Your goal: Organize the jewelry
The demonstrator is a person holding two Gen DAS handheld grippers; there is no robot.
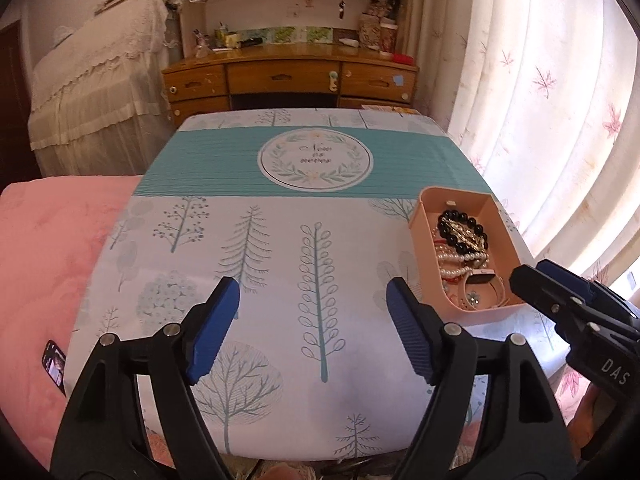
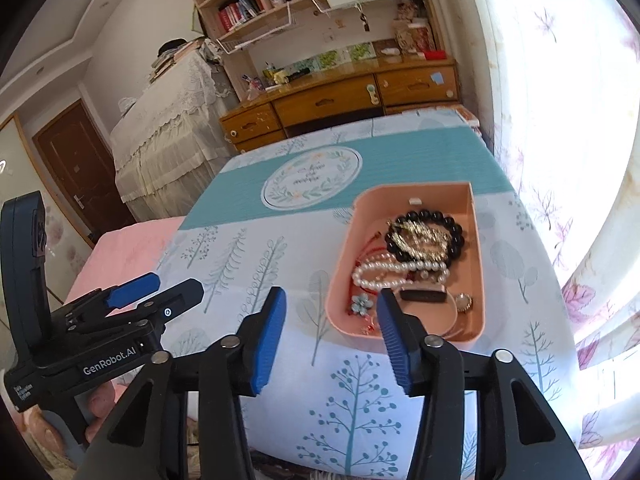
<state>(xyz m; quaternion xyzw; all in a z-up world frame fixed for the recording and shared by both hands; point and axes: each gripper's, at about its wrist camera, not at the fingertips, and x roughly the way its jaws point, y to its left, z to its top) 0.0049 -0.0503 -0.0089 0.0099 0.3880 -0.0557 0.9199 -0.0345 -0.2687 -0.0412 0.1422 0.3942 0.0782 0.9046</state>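
We hold the left gripper [image 1: 313,322] over the bare tree-printed tablecloth [image 1: 256,248], its blue pads spread wide with nothing between them. To its right sits the pink tray [image 1: 425,240], a shallow plastic box with rounded corners, resting on the cloth near the table's curtain-side edge. Inside we see the jewelry heaped together: a black bead bracelet [image 2: 456,226] at the far end with a gold chain [image 2: 420,236] tangled across it, then a white pearl strand [image 2: 400,270] looped in the middle beside thin red cords. At the near end lie a pale flower-shaped piece [image 2: 361,303], a dark-faced watch [image 2: 423,295] on a pinkish band, and a small round gold item we cannot name. Farther right we hold the right gripper [image 2: 331,334], hovering just before the tray's near rim, its jaws parted about halfway and empty, touching neither the tray nor anything in it.
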